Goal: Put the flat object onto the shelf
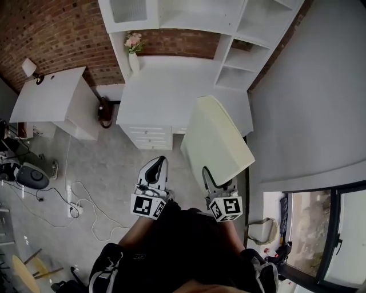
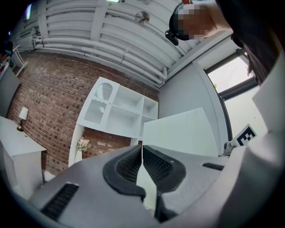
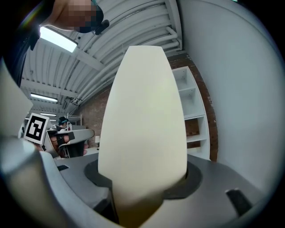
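Right fingers point(image 3: 192, 180) clenched on cream board point(image 1: 220, 143) | left fingers point(image 2: 129, 167) closed, empty | shelf point(image 1: 194, 14) beyond desk point(image 1: 171, 97)

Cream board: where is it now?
Head view, right of centre: the cream board is clamped in the right gripper, just before the white desk.
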`<state>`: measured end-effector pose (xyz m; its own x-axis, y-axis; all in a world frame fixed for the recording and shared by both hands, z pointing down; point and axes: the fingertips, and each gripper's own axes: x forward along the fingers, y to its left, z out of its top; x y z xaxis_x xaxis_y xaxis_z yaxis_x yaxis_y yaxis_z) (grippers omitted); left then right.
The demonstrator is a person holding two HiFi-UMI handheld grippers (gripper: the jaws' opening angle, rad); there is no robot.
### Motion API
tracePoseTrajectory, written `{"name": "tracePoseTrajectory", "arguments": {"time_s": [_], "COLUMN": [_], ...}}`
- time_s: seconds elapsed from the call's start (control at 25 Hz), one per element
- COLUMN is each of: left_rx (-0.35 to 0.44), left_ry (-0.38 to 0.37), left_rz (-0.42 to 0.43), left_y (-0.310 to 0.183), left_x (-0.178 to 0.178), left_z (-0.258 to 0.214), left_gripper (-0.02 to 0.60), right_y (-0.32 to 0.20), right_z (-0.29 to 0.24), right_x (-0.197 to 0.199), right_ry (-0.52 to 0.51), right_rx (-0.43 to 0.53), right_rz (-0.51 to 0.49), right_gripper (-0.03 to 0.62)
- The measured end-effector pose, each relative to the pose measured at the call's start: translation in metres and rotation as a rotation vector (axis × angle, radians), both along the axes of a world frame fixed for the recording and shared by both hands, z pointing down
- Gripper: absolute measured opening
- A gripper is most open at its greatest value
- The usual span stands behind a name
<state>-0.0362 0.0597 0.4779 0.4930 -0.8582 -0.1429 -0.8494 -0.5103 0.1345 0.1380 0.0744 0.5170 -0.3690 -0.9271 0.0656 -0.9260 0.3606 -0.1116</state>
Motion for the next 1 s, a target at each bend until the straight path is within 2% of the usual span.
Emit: {"name": "tracePoseTrajectory", "arguments": {"time_s": [0.36, 0.68, 1.0], "left_rx": [-0.031, -0.012, 0.008], "left_ry": [0.014, -0.01, -0.011], "left_rz": [-0.029, -0.08, -0.136], "left_y": [-0.091, -0.199, -0.295], "left_x": [-0.019, -0.003, 0.013], "left_z": [0.005, 0.004, -0.02], "left_gripper": [0.017, 0.017, 0.017], "right_y": [-0.094, -0.216, -0.318], "right_z": [-0.005, 0.002, -0.024], "right_x": [-0.014, -0.001, 0.017], "right_ry": [0.007, -0.001, 0.065], "right_rx": [-0.011, 0.018, 0.083], "right_rz": [-0.031, -0.106, -0.186], "right_gripper": [0.293, 0.293, 0.293]}}
